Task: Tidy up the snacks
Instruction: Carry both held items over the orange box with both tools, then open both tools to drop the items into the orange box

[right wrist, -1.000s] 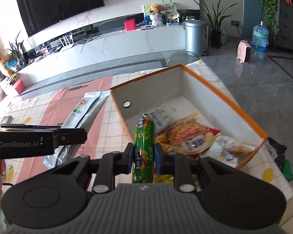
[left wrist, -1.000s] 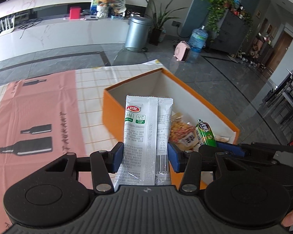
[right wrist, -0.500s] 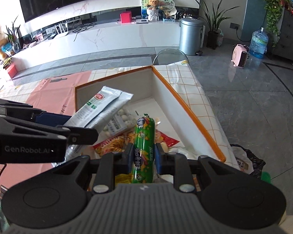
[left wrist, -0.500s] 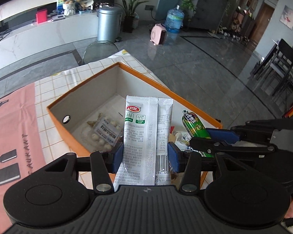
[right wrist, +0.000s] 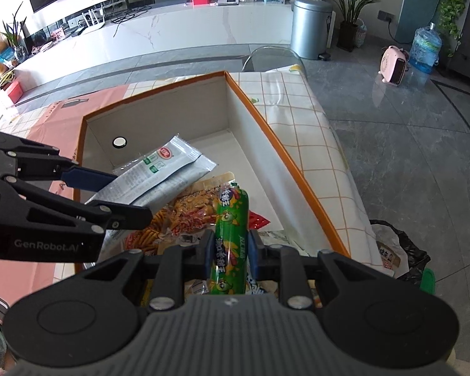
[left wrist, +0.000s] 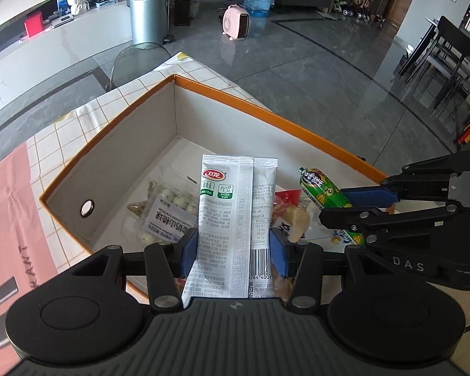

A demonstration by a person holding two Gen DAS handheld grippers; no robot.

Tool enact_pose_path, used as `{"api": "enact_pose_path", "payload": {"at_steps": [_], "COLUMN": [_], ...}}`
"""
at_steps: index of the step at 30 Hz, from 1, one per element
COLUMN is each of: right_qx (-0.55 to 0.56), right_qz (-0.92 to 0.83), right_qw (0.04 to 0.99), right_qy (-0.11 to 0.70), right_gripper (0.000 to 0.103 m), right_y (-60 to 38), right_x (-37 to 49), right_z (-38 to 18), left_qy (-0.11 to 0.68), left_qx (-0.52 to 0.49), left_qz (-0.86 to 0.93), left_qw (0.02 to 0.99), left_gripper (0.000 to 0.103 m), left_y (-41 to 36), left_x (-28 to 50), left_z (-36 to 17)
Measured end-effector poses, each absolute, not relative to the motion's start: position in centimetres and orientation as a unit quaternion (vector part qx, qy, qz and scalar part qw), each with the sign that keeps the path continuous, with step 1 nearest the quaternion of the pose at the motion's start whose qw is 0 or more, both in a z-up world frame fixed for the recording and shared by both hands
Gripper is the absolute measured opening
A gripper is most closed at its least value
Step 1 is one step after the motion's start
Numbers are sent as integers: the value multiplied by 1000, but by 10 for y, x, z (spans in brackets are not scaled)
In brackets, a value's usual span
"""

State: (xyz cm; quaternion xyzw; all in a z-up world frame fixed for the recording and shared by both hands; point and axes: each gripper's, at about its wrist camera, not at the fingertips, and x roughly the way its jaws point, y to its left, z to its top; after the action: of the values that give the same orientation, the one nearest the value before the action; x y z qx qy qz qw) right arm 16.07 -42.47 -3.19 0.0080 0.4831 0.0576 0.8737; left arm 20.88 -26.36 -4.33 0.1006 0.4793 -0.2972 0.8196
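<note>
My left gripper [left wrist: 233, 250] is shut on a white snack packet [left wrist: 235, 219] with a red logo, held upright over the orange-rimmed box [left wrist: 260, 103]. My right gripper [right wrist: 228, 250] is shut on a green sausage stick [right wrist: 230, 235] and also hangs over the box [right wrist: 266, 128]. In the left wrist view the right gripper [left wrist: 354, 216] reaches in from the right with the green stick [left wrist: 324, 192]. In the right wrist view the left gripper [right wrist: 122, 191] comes in from the left with the white packet [right wrist: 159, 175]. A bag of white round snacks [left wrist: 172, 203] and an orange snack bag [right wrist: 188, 216] lie inside the box.
The box stands on a checked tablecloth [right wrist: 297, 103] at the table's corner, with a pink mat [left wrist: 3, 206] to its left. A black rubbish bag [right wrist: 398, 250] sits on the floor beyond the table edge. A clear chair back [left wrist: 134, 62] stands behind the table.
Both grippers moved over the box and sank toward its inside, each keeping its snack. The box now fills the middle of both views, and the two grippers have come closer together.
</note>
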Motion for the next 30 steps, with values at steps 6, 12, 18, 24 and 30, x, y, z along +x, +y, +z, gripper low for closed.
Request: {"api": "enact_pose_path", "payload": {"at_steps": [6,12,18,24,30], "right_qx": [9,8,-3,-6,-9], "right_qz": [66,70,70,68,68], "right_qw": [866,861,856,852,856], "right_qy": [496,504,513,519,513], "right_gripper": [19,19,20,21,33], "right_y": [-422,-419,-417,-416,-413], "right_x": [181,202,216,217,213], "right_z": [-45,-57,-66,-67,-59], "left_qy": [478,487,485,484,479], "left_qx": [134,165,191,202,198], "left_qz": [-275,-260,-256,-254,-250], "left_qw": [824,817,814,813,818], "left_gripper": [55,55,55,57,63], "left_y": [-265,-269,-277,-282,-279], "left_x": [229,248,256,256,251], "left_z": [-50,-66,-77,-79,-74]}}
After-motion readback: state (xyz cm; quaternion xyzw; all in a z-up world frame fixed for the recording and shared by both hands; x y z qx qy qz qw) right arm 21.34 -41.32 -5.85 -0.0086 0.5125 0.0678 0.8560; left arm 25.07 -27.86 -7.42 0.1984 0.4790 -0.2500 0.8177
